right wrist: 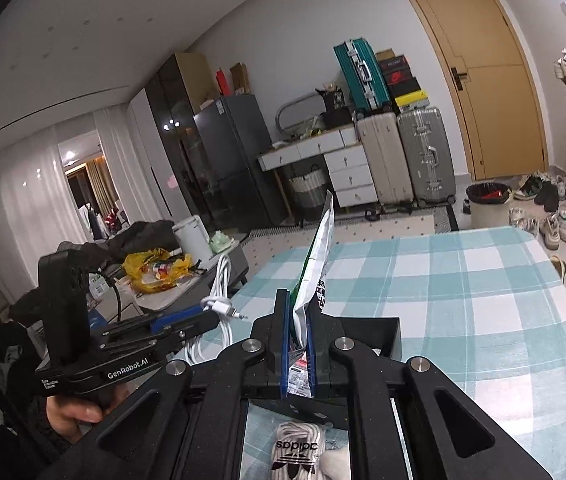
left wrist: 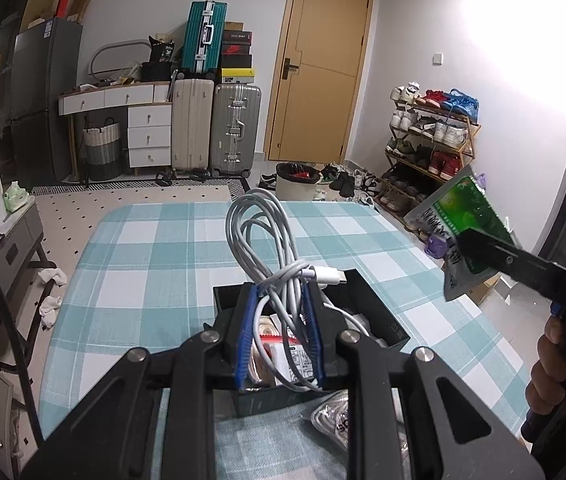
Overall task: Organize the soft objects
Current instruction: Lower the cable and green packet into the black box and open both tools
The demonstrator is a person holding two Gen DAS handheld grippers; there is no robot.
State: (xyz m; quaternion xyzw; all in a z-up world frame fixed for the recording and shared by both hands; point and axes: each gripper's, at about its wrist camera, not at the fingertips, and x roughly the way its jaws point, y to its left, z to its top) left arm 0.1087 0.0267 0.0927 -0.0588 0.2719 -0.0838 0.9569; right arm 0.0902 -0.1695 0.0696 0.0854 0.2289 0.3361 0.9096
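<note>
My left gripper is shut on a coiled white charging cable, lifted above an open black box on the checked tablecloth. The cable's plug pokes out to the right. My right gripper is shut on a green and silver foil pouch, held upright over the same black box. In the left wrist view that green pouch hangs at the right in the right gripper. The left gripper with the white cable shows in the right wrist view.
A white packet with an adidas logo lies on the cloth near the box's front. More packets lie inside the box. A side table with a yellow bag stands left of the table; a shoe rack and bin are beyond it.
</note>
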